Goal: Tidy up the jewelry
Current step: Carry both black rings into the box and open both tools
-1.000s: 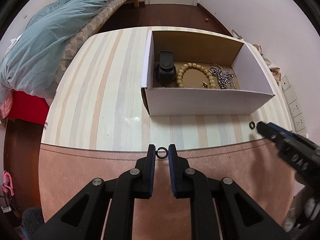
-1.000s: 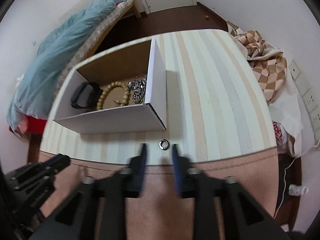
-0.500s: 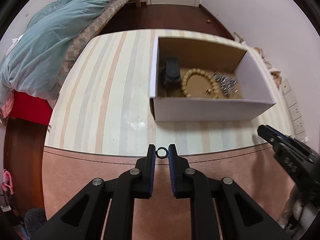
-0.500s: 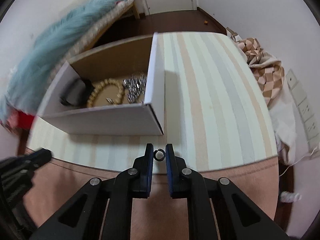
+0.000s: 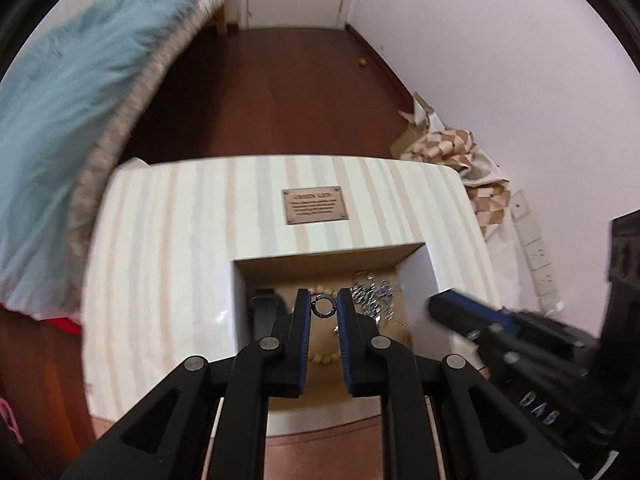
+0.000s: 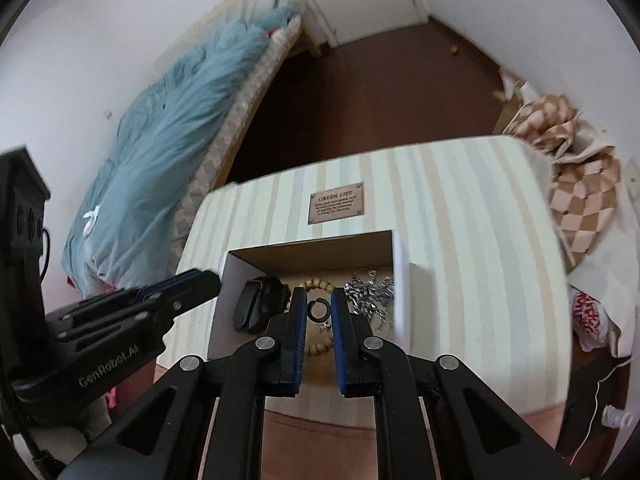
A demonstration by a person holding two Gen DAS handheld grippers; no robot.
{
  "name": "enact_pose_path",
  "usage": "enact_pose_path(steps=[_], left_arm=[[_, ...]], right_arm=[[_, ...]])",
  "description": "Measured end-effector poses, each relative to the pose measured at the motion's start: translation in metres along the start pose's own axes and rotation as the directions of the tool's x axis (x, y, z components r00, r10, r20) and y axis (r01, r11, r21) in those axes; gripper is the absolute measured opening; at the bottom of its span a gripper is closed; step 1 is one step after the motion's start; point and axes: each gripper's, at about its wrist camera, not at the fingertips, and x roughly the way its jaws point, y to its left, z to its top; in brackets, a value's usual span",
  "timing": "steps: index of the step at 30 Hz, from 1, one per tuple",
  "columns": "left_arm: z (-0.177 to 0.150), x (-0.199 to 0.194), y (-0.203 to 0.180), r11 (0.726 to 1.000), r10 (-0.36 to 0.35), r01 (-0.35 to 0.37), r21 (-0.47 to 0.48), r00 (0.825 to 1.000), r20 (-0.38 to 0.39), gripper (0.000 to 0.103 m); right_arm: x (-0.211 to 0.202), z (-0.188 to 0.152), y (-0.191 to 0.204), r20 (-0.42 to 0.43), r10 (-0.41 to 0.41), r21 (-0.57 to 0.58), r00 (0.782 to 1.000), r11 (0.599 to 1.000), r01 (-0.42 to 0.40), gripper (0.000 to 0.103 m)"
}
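Each gripper pinched a small ring: the left gripper (image 5: 324, 307) held the dark ring (image 5: 324, 306), the right gripper (image 6: 319, 310) the open ring (image 6: 319, 309) — both at lower centre, over the box (image 6: 400, 276). Release should come low, clear of the beads (image 6: 316, 283) and chain (image 6: 370, 292). A second earlier both rings sat at table level before the box — the right one ungripped.

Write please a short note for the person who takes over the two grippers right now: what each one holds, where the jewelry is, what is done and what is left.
Left gripper: shut on a small dark ring, above the open box.
Right gripper: shut on a second dark ring, also above the box.
In the box: black band, wooden bead bracelet, silver chain.
Done: both rings picked up.
Left: likely release each ring inside the box.
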Motion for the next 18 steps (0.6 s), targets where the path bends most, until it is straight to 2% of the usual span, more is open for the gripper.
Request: enact_pose_path(steps=[5,8,9,10,11,12,17,18], left_arm=[[0.018,0.025,0.011,0.999,-0.033,0.028,-0.047,0.994,-0.107,0.011],[0.023,0.024,0.017,0.996,-0.05,0.042,-0.079,0.993,-0.109,0.015],[0.025,0.021,0.019,0.996,-0.043,0.035,-0.081,0.994,-0.101,0.026],[0.026,0.018,0.02,0.996,-0.036,0.029,-0.085,0.995,-0.088,0.035],[0.027,0.016,0.021,0.996,-0.032,0.024,-0.088,0.996,-0.08,0.06],[0.028,0.012,0.024,0.995,-0.028,0.022,-0.093,0.997,-0.065,0.073],[0.027,-0.009,0.036,0.994,0.019,-0.02,-0.104,1.0,-0.015,0.075],[0.025,-0.014,0.038,0.994,0.039,-0.039,-0.102,0.999,-0.002,0.083]], right_arm=[[0.031,0.013,-0.007,-0.12,0.08,0.05,0.989,0.996,-0.075,0.013],[0.035,0.014,-0.01,-0.139,0.105,0.082,0.985,0.992,-0.094,0.015],[0.034,0.014,-0.01,-0.132,0.095,0.084,0.987,0.993,-0.084,0.019],[0.033,0.015,-0.01,-0.129,0.093,0.084,0.987,0.993,-0.083,0.027],[0.031,0.015,-0.01,-0.122,0.095,0.086,0.988,0.993,-0.085,0.031],[0.028,0.015,-0.009,-0.115,0.082,0.083,0.99,0.994,-0.073,0.031],[0.01,0.013,-0.004,-0.077,0.045,0.05,0.996,0.998,-0.041,0.031],[0.004,0.012,-0.003,-0.067,0.029,0.04,0.997,0.999,-0.026,0.032]])
